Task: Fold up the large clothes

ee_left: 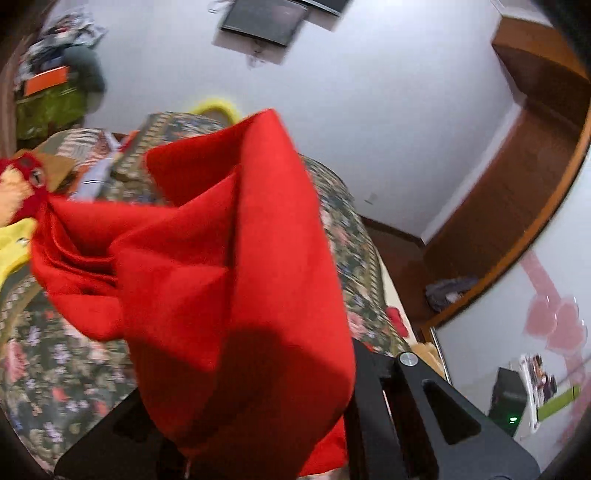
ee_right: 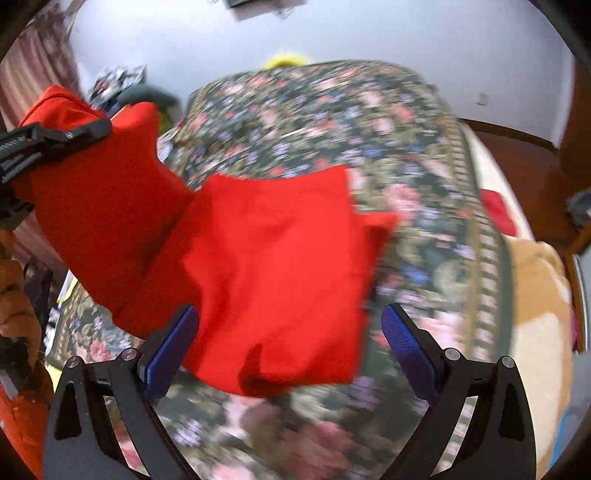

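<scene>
Red cloth (ee_left: 236, 258): large garment, plain bright red, bunched and draped, lifted above the bed (ee_left: 55, 369); in the left wrist view it fills the middle, its lower end running down between the fingers of the left tongs (ee_left: 258, 454), which are clamped on it. In the right wrist view the cloth (ee_right: 273, 273) hangs in two lobes, the upper one caught in the left tongs (ee_right: 55, 138) at the left edge, the lower one spread flat over the middle of the bed, blurred. Right tongs (ee_right: 290, 350): spread wide, blue pads (ee_right: 170, 350) on both fingers, nothing between them; the cloth's lower edge lies just beyond the tips, whether touching cannot be told. Bed (ee_right: 424, 166): covered by a dark floral spread with a striped border along its right edge; a tan blanket (ee_right: 535, 295) lies past that edge. Yellow item (ee_left: 218, 107) at the far end of the bed, identity unclear. A second red-and-yellow object (ee_left: 22, 184) sits at the left edge of the left wrist view, too blurred to name. White wall (ee_left: 388, 110) behind, with a dark framed panel (ee_left: 264, 18) high up; brown wooden furniture (ee_left: 517, 184) to the right.
</scene>
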Available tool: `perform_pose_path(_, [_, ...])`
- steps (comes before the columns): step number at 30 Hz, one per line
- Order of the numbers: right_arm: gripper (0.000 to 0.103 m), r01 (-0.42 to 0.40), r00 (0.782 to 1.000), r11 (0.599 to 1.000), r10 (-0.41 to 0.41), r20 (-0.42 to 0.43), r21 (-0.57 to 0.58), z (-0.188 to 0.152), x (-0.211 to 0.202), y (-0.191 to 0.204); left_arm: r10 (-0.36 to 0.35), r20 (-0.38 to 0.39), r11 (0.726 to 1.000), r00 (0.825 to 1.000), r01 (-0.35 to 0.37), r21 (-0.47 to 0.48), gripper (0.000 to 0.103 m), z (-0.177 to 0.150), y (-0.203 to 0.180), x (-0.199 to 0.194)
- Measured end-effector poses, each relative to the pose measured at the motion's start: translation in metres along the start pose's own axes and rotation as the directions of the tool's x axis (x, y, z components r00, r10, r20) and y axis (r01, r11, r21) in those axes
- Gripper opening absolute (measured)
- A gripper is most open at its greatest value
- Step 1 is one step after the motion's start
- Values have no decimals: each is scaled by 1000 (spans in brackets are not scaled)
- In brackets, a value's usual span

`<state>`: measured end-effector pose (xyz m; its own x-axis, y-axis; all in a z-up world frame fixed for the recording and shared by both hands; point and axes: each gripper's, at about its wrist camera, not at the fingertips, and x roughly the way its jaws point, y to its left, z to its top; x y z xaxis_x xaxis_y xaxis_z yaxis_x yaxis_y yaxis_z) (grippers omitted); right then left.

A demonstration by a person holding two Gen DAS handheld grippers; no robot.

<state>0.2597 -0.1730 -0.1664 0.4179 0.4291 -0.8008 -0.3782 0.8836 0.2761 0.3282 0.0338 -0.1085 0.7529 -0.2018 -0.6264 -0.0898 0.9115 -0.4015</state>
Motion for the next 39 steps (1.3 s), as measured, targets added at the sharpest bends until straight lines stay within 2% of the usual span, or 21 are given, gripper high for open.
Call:
perform_pose_path(4, [98,52,997,996,-55,45,79,-9,-25,-37,-54,-108,996,993,61,62,6,-21,-44,40])
perform_pose_path(7, [98,78,995,989,-85,52,127,-15,-37,-60,-64,-218,988,974,93,125,6,-47,-70,75])
perform_pose_path(10, [98,92,993,980,-103,53,177,-23,-44,-76,-43,-350,974,936,117,193,6,-80,-85,112])
perform_pose_path(12, [98,82,994,971,-96,53,223,-29,-48,-87,-27,-441,973,897,124,193,6,-101,-83,132])
perform_pose_path(14, [98,61,995,965,-78,55,255,-36,-54,-95,-36,-500,977,866,135,163,6,-118,-73,144])
perform_pose_path(17, [98,68,995,960,-87,56,273,-42,-58,-97,-65,-509,976,858,161,146,6,-122,-67,139])
perform_pose_path(21, [98,100,990,960,-121,66,260,-44,-65,-97,-50,-515,956,856,189,222,8,-124,-71,124])
perform_pose_path(24, [98,96,990,963,-119,76,251,-42,-70,-93,-47,-526,951,849,199,237,21,-123,-74,112])
perform_pose_path(25, [98,97,990,964,-120,80,246,-41,-71,-91,-66,-531,953,845,212,219,30,-122,-71,107])
perform_pose_path(27, [98,101,988,967,-125,89,233,-40,-74,-86,-136,-547,952,826,262,159,43,-119,-65,97])
perform_pose_path(28, [98,101,987,968,-126,95,228,-40,-76,-82,-176,-547,948,819,291,131,44,-118,-62,87])
perform_pose_path(30, [98,95,987,971,-121,107,219,-39,-78,-76,-186,-540,944,821,301,133,44,-115,-60,70])
perform_pose_path(32, [98,88,987,975,-113,115,203,-36,-80,-67,-182,-514,943,838,298,151,44,-109,-56,51])
perform_pose_path(36, [98,79,987,983,-101,126,166,-30,-79,-48,-158,-405,952,900,248,178,57,-88,-37,13])
perform_pose_path(39, [98,57,990,987,-75,121,149,-25,-70,-35,-103,-319,966,942,171,192,62,-72,-18,-12])
